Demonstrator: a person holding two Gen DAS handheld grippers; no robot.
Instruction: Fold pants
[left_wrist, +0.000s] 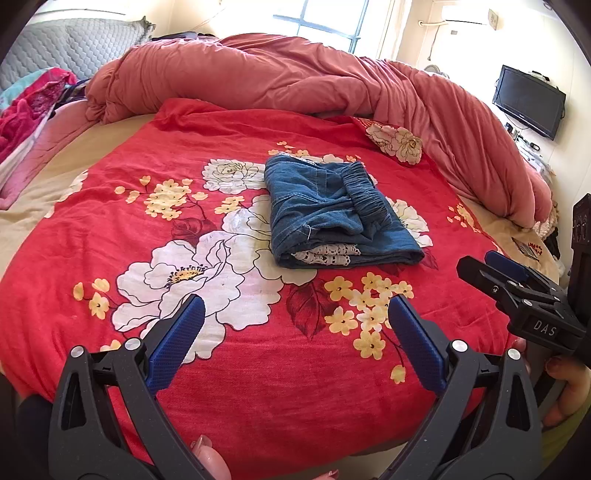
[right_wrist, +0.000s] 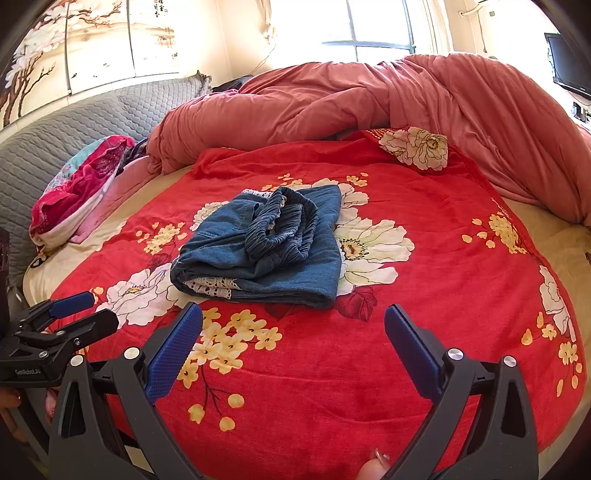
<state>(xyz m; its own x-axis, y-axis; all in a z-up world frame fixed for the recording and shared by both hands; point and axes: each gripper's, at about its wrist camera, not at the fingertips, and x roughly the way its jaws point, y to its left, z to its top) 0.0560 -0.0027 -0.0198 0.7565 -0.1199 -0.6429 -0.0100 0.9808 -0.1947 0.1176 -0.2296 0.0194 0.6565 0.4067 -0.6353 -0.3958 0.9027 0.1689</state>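
The blue denim pants (left_wrist: 334, 210) are lying folded into a compact bundle on the red floral blanket (left_wrist: 229, 369) near the middle of the bed, with the elastic waistband (right_wrist: 284, 229) bunched on top and a strip of white lace trim (right_wrist: 210, 286) showing along the near folded edge. The left gripper (left_wrist: 295, 328) and the right gripper (right_wrist: 293, 332) are hovering side by side over the near part of the blanket, each with its blue-padded jaws spread wide and holding nothing, both apart from the pants. A rumpled pink duvet (left_wrist: 280, 77) is lying heaped along the far side of the bed.
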